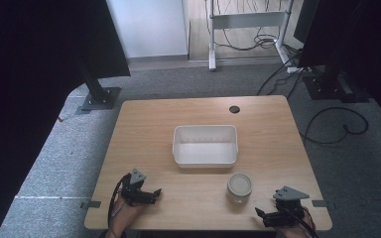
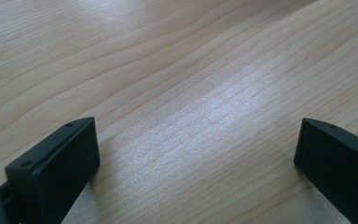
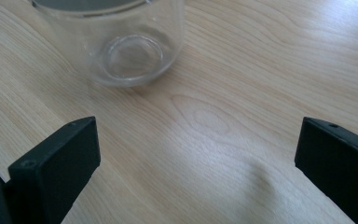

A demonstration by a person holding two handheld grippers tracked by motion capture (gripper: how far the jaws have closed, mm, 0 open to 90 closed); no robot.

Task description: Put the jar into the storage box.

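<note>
Both tongs rest low at the near edge of the table (image 1: 198,111), apparently parked at a start pose.

Left tongs (image 1: 155,194): near-left corner, jaws pointing right across the wood. In the left gripper view the jaws stand wide apart with bare table between them, so released and empty.

Right tongs (image 1: 259,213): near-right corner, jaws pointing left toward the jar (image 1: 239,187). Right gripper view has the jaws spread wide, nothing between them, with the jar's (image 3: 126,42) glass base ahead and a bit left of centre. Released and empty too, close to the jar but not touching.

Jar: clear glass, upright, looks empty, pale flat top that could be a lid (can't confirm). It stands just in front of the bin (image 1: 206,145), near its right end, with a small gap between them.

Bin: white, rectangular, open top, centred on the table, empty inside.

My read: the jar sits on the right so the right tongs take it, and the open bin directly behind is the likely drop target. The spread is wide enough to straddle the jar body.

Count:
- tongs: 2
- jar: 1
- bin: 1
- cable hole (image 1: 234,109) at the far edge: 1
</note>
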